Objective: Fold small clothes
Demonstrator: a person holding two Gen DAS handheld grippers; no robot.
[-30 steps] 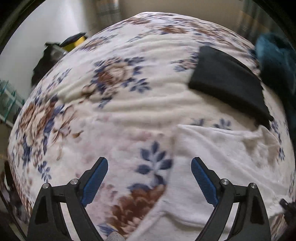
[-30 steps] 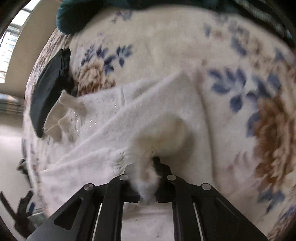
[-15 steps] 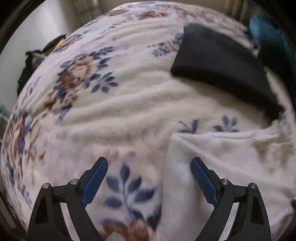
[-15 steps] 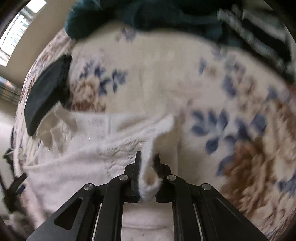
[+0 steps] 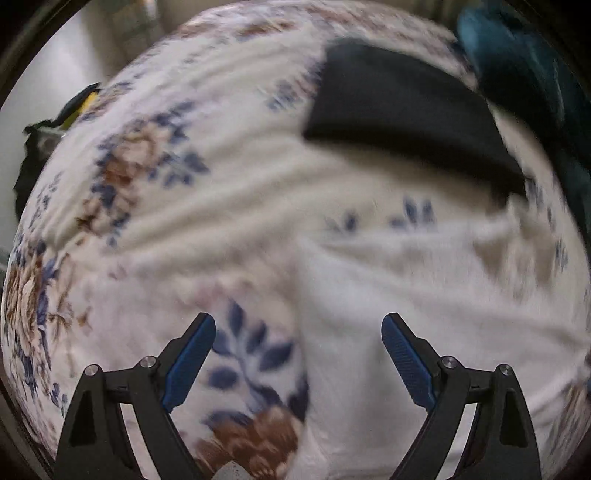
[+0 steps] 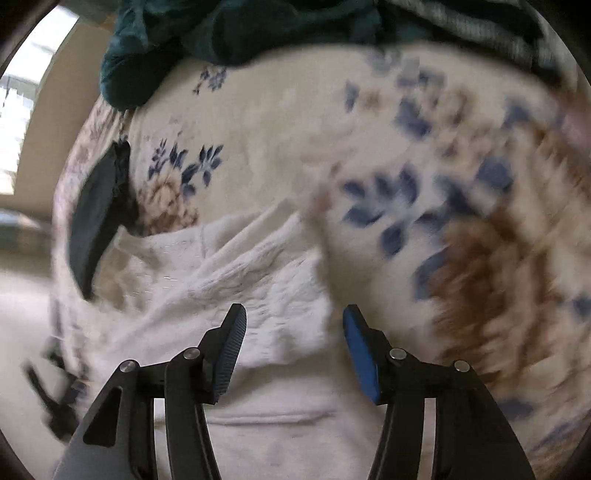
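White garment [image 6: 258, 288], cream blanket [image 5: 221, 206] with blue and brown flowers, black folded cloth [image 5: 402, 122], teal fabric [image 6: 229, 29]

open blanket [image 5: 229, 206] left, black folded garment [image 5: 402, 122] ahead

A cream blanket [image 5: 229, 206] printed with blue leaves and brown blossoms covers the whole surface. Past its far left edge sits a dark heap with a yellow patch [image 5: 83, 105], blurred. Bright window light [image 6: 16, 110] shows at the right view's left margin.
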